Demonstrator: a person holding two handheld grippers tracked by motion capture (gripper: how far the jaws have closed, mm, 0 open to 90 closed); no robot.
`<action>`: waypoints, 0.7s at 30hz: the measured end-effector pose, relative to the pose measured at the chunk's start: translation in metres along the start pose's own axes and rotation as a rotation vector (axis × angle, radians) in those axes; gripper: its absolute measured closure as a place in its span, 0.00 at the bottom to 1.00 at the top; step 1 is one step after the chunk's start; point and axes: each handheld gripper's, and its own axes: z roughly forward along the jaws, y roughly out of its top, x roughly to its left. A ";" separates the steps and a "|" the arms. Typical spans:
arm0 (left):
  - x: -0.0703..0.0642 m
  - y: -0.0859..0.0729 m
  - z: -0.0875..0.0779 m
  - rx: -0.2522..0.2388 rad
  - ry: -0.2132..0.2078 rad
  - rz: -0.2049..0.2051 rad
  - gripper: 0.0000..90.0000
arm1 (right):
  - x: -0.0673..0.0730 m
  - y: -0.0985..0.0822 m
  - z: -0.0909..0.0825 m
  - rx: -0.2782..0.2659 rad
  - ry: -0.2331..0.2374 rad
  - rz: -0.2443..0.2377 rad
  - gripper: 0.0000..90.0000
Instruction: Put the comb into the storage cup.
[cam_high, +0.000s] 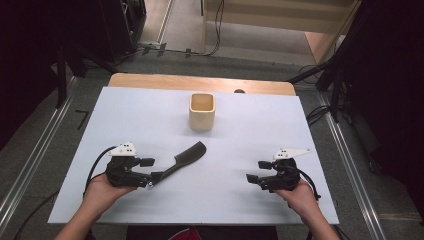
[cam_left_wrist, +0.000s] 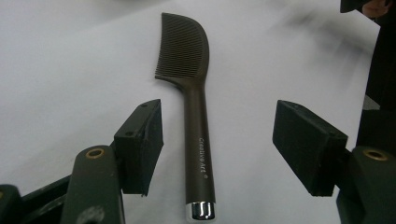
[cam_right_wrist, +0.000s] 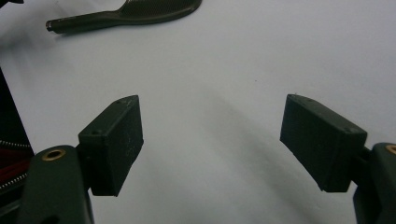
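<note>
A dark brown comb (cam_high: 185, 157) lies flat on the white table (cam_high: 150, 115), teeth end toward the far middle, its chrome-capped handle end toward my left gripper (cam_high: 151, 169). In the left gripper view the comb (cam_left_wrist: 196, 140) handle runs between the two wide-apart jaws of the left gripper (cam_left_wrist: 219, 126), and neither pad touches it. My right gripper (cam_high: 256, 171) rests low at the near right, jaws open with nothing between them (cam_right_wrist: 210, 126). In the right gripper view the comb (cam_right_wrist: 126, 14) lies farther off, at the top left.
A cream square cup (cam_high: 202, 112) stands upright at the far middle of the table, apart from the comb. A wooden strip (cam_high: 200, 82) edges the table's far side. Floor rails and cables run on both sides of the table.
</note>
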 end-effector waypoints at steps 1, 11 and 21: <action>-0.001 0.000 0.000 0.003 0.003 -0.002 0.36 | 0.000 0.000 0.000 0.000 0.002 -0.002 0.21; 0.000 -0.006 -0.003 0.007 0.007 -0.004 0.31 | 0.001 -0.002 -0.001 -0.005 0.002 -0.001 0.21; 0.000 -0.001 -0.004 0.027 0.013 -0.027 0.28 | 0.001 -0.002 0.000 0.005 0.002 -0.002 0.21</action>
